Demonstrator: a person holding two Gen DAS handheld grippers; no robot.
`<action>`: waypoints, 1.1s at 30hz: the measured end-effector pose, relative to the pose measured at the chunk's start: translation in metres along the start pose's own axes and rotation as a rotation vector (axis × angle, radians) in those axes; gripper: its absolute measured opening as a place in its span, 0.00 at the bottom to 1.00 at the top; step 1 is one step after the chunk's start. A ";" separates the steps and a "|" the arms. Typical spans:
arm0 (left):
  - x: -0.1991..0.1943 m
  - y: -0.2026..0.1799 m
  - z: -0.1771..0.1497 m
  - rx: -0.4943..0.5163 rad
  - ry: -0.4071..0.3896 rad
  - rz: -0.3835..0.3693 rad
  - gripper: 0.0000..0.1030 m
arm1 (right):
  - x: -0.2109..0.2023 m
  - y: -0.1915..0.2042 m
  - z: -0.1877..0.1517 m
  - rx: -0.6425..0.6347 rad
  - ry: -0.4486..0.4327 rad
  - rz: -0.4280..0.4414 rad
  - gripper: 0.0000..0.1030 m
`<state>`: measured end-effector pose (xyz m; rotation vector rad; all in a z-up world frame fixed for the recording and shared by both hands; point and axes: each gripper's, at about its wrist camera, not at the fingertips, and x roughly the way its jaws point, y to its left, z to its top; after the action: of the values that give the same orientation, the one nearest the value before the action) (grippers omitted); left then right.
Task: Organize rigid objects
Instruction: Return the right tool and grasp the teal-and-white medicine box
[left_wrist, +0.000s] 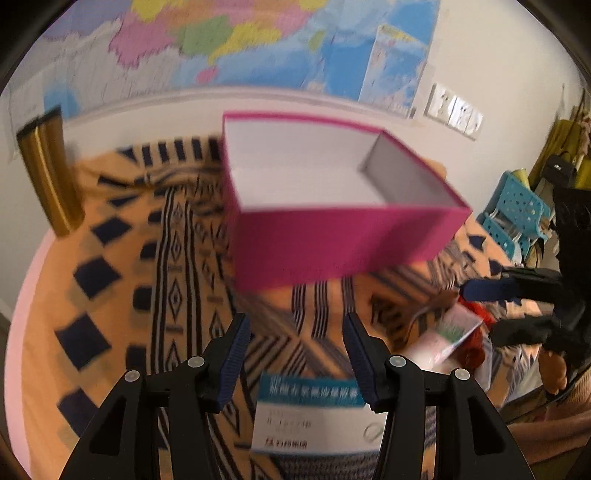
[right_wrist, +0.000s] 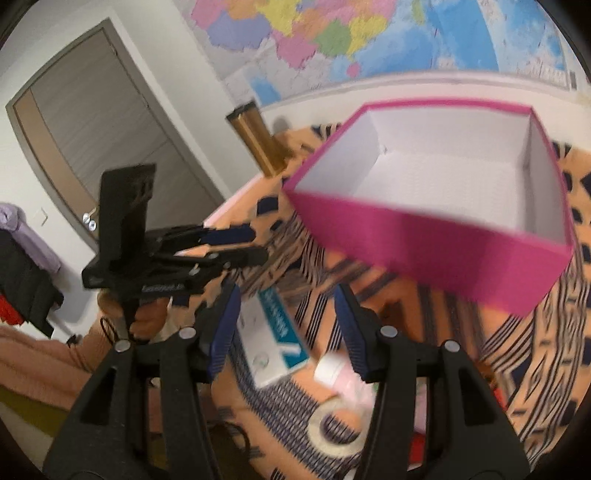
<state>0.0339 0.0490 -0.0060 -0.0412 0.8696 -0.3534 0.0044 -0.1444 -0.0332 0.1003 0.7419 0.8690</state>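
Note:
An open pink box (left_wrist: 332, 240) with a white inside stands on the orange patterned cloth (left_wrist: 147, 295); it also shows in the right wrist view (right_wrist: 443, 243). My left gripper (left_wrist: 295, 354) is open and empty, just above a white and teal carton (left_wrist: 314, 413). My right gripper (right_wrist: 284, 325) is open and empty, above the same carton (right_wrist: 273, 339), a white tube (right_wrist: 332, 369) and a tape roll (right_wrist: 332, 432). The right gripper also shows at the right of the left wrist view (left_wrist: 491, 291).
A gold cylinder (left_wrist: 48, 173) stands at the cloth's far left by the wall. A red item and a packet (left_wrist: 454, 332) lie right of the carton. Blue baskets (left_wrist: 517, 214) sit at far right. A door (right_wrist: 92, 147) is at left.

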 end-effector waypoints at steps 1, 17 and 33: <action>0.002 0.002 -0.005 -0.006 0.011 0.003 0.52 | 0.006 0.003 -0.008 -0.005 0.025 -0.005 0.53; 0.014 0.016 -0.050 -0.075 0.117 -0.012 0.50 | 0.072 0.014 -0.063 0.036 0.230 0.036 0.53; 0.016 0.025 -0.052 -0.122 0.127 -0.046 0.49 | 0.086 0.013 -0.043 0.027 0.195 -0.022 0.54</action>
<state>0.0118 0.0731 -0.0563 -0.1534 1.0162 -0.3489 0.0047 -0.0825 -0.1083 0.0315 0.9355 0.8560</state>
